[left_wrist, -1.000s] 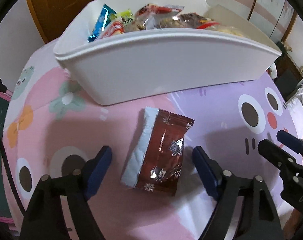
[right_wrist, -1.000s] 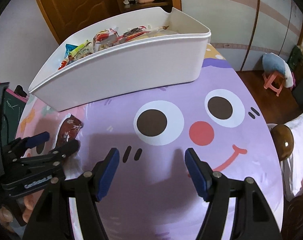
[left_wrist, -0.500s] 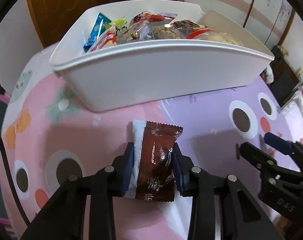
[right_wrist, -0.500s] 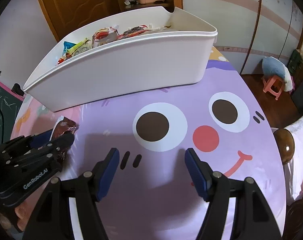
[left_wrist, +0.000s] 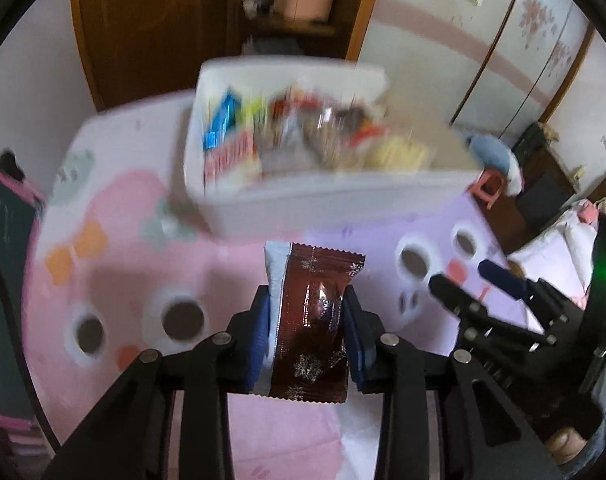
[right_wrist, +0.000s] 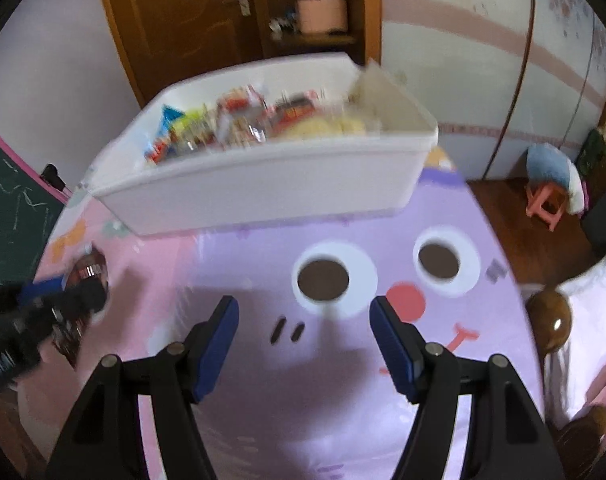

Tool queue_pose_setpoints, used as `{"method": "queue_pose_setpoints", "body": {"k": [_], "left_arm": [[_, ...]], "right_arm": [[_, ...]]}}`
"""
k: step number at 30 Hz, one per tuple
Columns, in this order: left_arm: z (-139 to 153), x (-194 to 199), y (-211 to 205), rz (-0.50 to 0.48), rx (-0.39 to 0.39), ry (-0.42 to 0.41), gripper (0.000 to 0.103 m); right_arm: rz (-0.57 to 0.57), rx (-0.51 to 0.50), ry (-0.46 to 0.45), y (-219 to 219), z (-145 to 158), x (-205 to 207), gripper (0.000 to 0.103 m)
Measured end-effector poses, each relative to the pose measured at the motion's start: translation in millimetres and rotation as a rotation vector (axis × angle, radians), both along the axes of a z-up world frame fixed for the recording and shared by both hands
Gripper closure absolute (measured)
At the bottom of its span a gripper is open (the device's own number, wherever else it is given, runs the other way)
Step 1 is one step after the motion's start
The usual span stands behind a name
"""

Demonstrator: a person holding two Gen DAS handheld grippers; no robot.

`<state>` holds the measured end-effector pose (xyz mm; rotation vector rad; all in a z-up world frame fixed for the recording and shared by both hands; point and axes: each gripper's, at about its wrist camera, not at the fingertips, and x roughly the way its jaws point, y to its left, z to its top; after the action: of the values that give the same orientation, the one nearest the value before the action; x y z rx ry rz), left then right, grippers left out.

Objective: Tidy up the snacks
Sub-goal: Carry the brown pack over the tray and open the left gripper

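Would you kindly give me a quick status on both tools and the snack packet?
Left tool shut on brown snack packet, lifted off the tablecloth. Right tool open, empty. White bin ahead, nothing in between.

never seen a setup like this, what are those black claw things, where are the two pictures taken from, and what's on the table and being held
No robot here: a person holds a two-finger hand tool in each hand, and a wide-angle camera on each tool looks forward along its fingers. That is why black arms with blue pads fill the bottom of both pictures.

One picture is from the left tool. The left gripper is shut on a brown snack packet, its pads pressing on both sides.

The other is from the right tool. The right gripper is open and holds nothing.

Below both lies a tablecloth printed with cartoon faces. On it stands a white bin already filled with wrapped snacks, probably where the packet is headed.
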<state>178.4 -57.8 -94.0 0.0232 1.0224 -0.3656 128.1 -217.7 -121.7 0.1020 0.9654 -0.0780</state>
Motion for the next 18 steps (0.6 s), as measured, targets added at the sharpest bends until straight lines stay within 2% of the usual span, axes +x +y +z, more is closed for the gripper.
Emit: {"method": "queue_pose_setpoints", "body": {"k": [3, 7, 11, 15, 18], "left_arm": [[43.9, 4.8, -7.6, -0.007, 0.017, -0.080, 0.071], [98.3, 19.8, -8.7, -0.004, 0.010, -0.146, 0.071], [148.1, 37.1, -16.6, 0.020, 0.029, -0.244, 0.071], [177.6, 60.0, -23.4, 0.035, 0.046, -0.299, 0.071], [185.9, 82.3, -29.5, 0.051, 0.053, -0.310, 0.071]], "right_arm": [[0.021, -0.019, -0.062, 2.0, 36.7, 5.5, 0.035], [0.051, -0.065, -0.195, -0.8, 102.7, 18.5, 0.035], [0.037, -0.046, -0.280, -14.3, 163.8, 41.8, 0.035], [0.025, -0.030, -0.339, -25.2, 201.1, 66.1, 0.034], [0.013, -0.086, -0.360, -25.7, 217.2, 87.6, 0.034]]}}
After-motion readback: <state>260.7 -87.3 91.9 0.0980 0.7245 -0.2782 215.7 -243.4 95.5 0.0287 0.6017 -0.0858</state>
